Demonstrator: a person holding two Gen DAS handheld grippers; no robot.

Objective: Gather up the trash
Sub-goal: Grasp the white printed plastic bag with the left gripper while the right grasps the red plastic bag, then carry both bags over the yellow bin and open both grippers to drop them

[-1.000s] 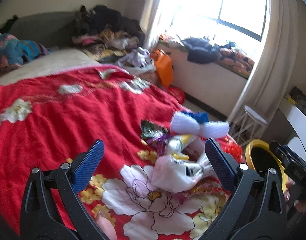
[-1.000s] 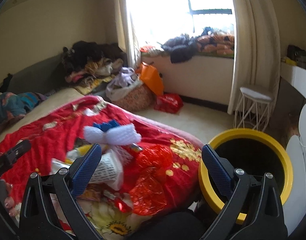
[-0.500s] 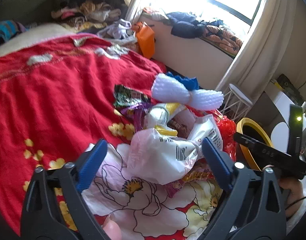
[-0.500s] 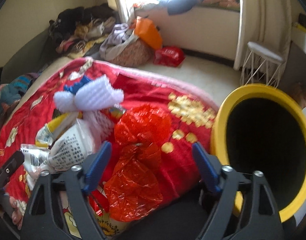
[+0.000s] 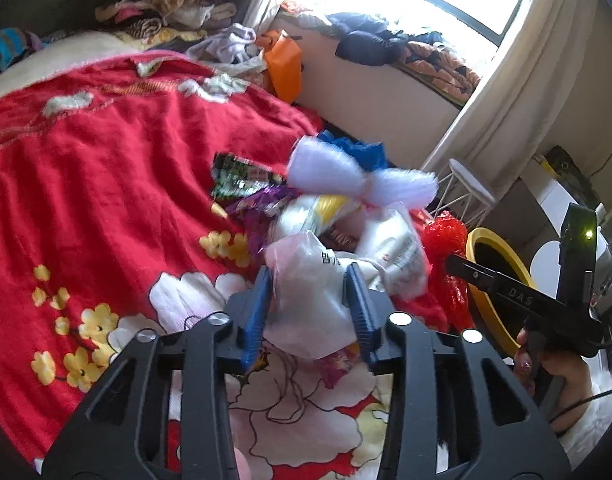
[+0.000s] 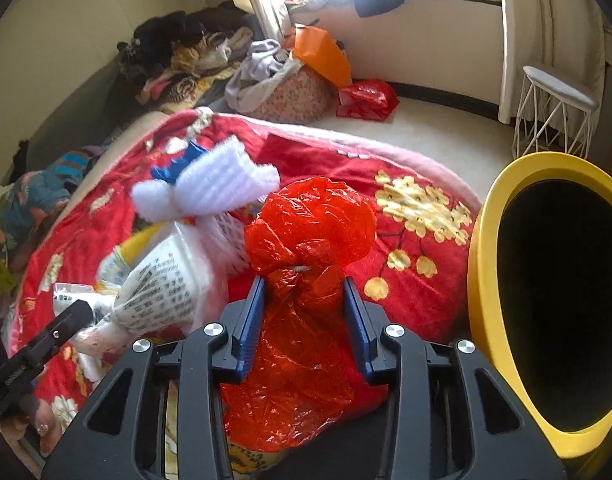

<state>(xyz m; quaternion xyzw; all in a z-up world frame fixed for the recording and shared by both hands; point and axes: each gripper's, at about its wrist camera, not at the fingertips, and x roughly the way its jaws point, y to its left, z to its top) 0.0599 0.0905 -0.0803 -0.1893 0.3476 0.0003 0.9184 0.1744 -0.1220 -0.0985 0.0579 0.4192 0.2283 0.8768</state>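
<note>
We see the red floral blanket covering the bed, with the trash heaped near its corner beside the yellow bin that stands just off the bed's edge. Our left gripper tilts down over the pile, its jaws having just closed in until the blue pads press both sides of the white plastic bag. Our right gripper, angled down likewise at the blanket's edge, has just closed its jaws and pinches the neck of the red plastic bag.
</note>
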